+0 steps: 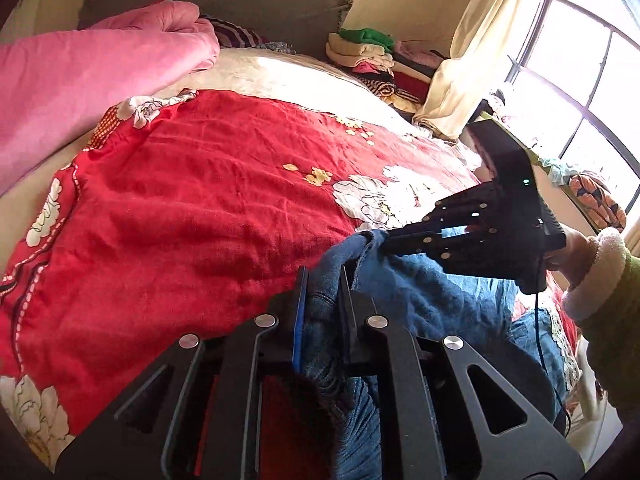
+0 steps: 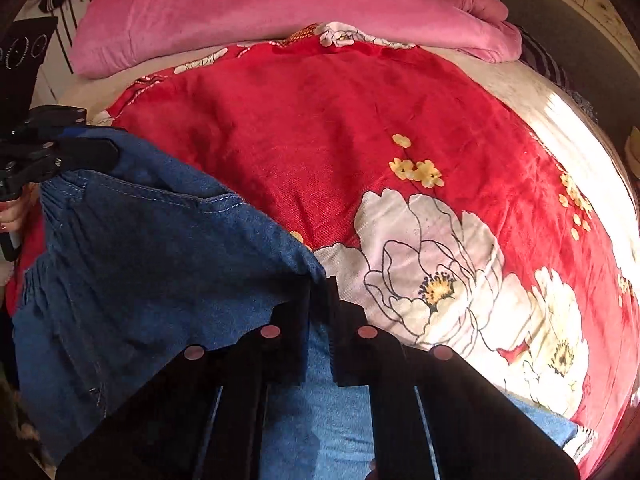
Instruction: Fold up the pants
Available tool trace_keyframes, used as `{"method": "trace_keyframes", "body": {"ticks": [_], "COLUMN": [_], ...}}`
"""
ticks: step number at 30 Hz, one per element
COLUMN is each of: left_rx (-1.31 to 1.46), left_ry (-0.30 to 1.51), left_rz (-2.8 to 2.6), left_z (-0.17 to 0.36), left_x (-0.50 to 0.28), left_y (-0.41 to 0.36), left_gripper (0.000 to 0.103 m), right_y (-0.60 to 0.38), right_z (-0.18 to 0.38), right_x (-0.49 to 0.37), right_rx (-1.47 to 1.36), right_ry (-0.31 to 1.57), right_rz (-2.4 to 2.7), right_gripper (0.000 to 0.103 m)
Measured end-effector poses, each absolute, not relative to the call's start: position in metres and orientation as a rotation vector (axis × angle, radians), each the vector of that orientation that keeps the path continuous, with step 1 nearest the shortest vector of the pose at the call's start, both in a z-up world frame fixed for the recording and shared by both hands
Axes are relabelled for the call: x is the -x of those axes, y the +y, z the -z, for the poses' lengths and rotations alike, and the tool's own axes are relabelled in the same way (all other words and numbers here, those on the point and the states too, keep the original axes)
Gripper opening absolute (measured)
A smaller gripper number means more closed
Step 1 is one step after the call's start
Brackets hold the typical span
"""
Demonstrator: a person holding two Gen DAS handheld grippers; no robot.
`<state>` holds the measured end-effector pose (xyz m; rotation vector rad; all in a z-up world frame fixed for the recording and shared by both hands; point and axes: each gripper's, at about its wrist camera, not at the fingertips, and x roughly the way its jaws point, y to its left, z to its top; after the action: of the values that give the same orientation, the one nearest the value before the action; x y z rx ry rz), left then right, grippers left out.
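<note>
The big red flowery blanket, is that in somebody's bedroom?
Most likely a bedroom at home. The red flowered blanket is spread over a bed, a pink quilt is bunched at its far side, and folded clothes are stacked near the curtained window.

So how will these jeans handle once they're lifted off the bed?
Likely floppy: the jeans sag and crease between the left tongs and right tongs. Probably heavyish; the denim looks thick. Unlikely to slip, since both tongs pinch bunched cloth.

Black linkage fingers (image 1: 416, 236) (silver rivets), green sleeve (image 1: 612, 316)
</note>
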<state>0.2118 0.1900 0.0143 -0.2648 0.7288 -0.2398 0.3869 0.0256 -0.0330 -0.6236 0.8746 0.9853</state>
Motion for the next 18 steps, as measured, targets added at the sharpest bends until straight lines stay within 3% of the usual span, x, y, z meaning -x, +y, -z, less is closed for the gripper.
{"method": "trace_keyframes", "body": {"ticks": [10,18], "left_rx": [0.172,0.005], "left_ry": [0.64,0.556], "left_rz": [0.303,0.34], "left_z": [-0.046,-0.052], "left_x": [-0.169,-0.09], "left_y": [0.171,0.133], "left_gripper": [0.006,0.006], "right_y": [-0.047,-0.089], "right_z": [-0.038,-0.044], "right_x": [-0.299,-0.196], "right_rx": [0.445,0.345], "right_ry": [0.731,0.713], "right_rz": [-0.929,-0.965], "right_gripper": [0.005,0.005]}}
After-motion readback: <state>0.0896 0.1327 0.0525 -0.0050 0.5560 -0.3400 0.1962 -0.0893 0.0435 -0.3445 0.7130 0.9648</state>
